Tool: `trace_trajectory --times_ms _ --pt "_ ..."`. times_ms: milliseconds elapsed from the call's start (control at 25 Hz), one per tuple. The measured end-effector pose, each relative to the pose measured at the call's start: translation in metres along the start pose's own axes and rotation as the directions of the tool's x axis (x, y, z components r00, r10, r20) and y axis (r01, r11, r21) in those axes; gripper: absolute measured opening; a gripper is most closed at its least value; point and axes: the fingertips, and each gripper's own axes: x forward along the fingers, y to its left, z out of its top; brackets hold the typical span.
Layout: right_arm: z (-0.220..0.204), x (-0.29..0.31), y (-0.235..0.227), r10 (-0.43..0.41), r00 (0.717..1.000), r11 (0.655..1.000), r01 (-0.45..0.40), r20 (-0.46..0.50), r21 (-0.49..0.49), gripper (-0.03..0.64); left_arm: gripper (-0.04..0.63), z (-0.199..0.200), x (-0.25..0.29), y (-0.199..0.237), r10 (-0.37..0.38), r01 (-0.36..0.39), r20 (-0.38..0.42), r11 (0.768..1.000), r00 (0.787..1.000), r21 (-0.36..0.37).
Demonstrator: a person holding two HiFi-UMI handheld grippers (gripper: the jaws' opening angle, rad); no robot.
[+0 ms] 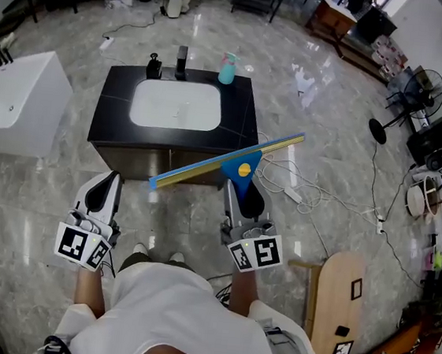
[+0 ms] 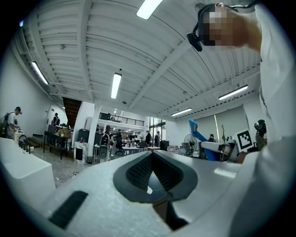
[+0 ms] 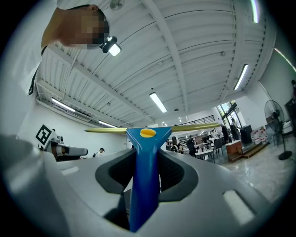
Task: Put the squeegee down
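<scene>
The squeegee (image 1: pixel 224 161) has a blue handle and a long yellow-edged blade. It slants across the front right corner of the black vanity top (image 1: pixel 111 114), held in the air. My right gripper (image 1: pixel 243 195) is shut on its handle, blade end away from me. In the right gripper view the blue handle (image 3: pixel 146 157) runs up between the jaws, with the blade lying across the top. My left gripper (image 1: pixel 109 182) hangs in front of the vanity's left side. In the left gripper view its fingertips (image 2: pixel 151 155) meet, with nothing between them.
A white basin (image 1: pixel 177 105) is set into the vanity, with a black faucet (image 1: pixel 182 61) and a teal bottle (image 1: pixel 227 70) behind it. A white tub (image 1: pixel 15 101) stands at left. Cables (image 1: pixel 299 191) lie on the floor at right, near a wooden stool (image 1: pixel 338 301) and a fan (image 1: pixel 407 106).
</scene>
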Motion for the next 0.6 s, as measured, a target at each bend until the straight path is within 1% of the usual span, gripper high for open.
trace_trajectory --times_ms 200,360,600 --pt "-0.006 0.016 -0.018 0.003 1.0 1.0 -0.003 0.0 0.021 0.149 0.006 -0.002 0.021 0.01 0.01 -0.01 0.002 1.0 1.0 -0.009" --pt "-0.013 0.034 -0.03 -0.007 1.0 1.0 0.007 -0.006 0.023 0.149 0.006 -0.005 0.043 0.024 0.0 0.0 0.003 1.0 1.0 -0.014" --pt "-0.021 0.088 -0.035 -0.023 1.0 0.999 0.023 0.006 0.024 0.149 0.006 -0.009 0.082 0.069 -0.034 0.034 0.01 0.999 0.999 -0.028"
